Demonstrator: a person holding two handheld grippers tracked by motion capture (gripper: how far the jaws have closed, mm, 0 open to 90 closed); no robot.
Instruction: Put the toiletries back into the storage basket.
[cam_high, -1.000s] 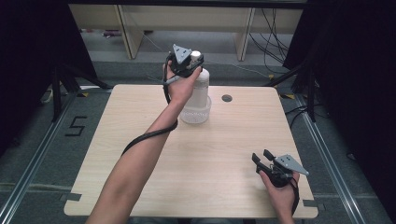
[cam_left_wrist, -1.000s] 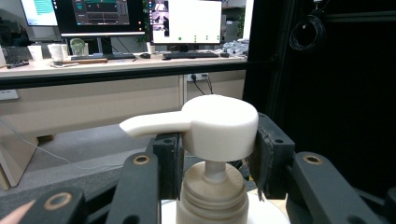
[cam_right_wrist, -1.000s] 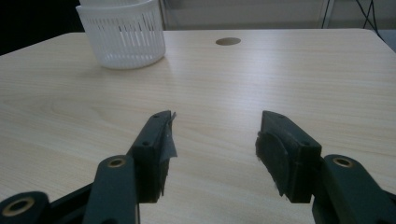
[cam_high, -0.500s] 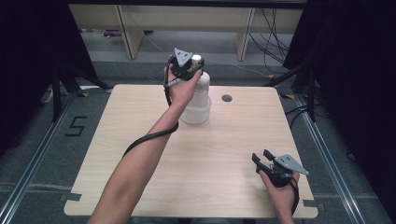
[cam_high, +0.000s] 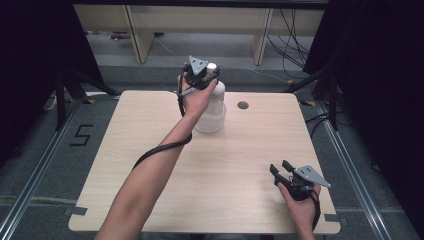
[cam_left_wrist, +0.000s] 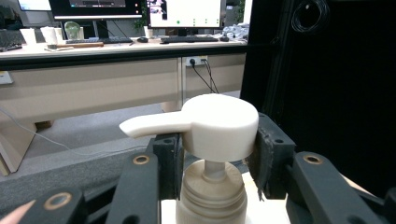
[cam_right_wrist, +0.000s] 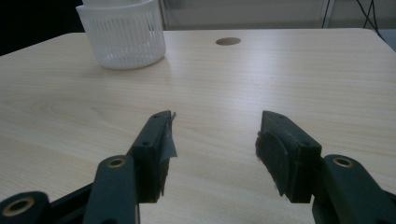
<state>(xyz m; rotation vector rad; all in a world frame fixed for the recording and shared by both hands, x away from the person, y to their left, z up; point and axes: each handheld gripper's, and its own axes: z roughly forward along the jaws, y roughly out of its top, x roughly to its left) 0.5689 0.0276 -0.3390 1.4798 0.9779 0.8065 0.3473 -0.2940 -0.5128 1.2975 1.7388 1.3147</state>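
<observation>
A white pump bottle (cam_high: 213, 112) stands upright at the back middle of the wooden table (cam_high: 150, 150). My left gripper (cam_high: 204, 75) sits at its top, shut on the white pump head (cam_left_wrist: 219, 121). In the left gripper view a black pad touches each side of the head, whose spout points left above the bottle's neck (cam_left_wrist: 212, 193). My right gripper (cam_high: 280, 169) rests low near the table's front right, held by a hand. Its jaws (cam_right_wrist: 212, 135) stand open with nothing between them, and they face the bottle's ribbed base (cam_right_wrist: 123, 37).
A small round hole (cam_high: 243, 105) lies in the tabletop just right of the bottle. Black curtains hang on both sides of the table. A desk with monitors (cam_left_wrist: 184, 11) stands beyond the table's far edge. A cable (cam_high: 160, 150) trails along the left forearm.
The left gripper has shifted very slightly down and right at the bottle's top, still on the pump head. The right gripper has stayed where it was.
</observation>
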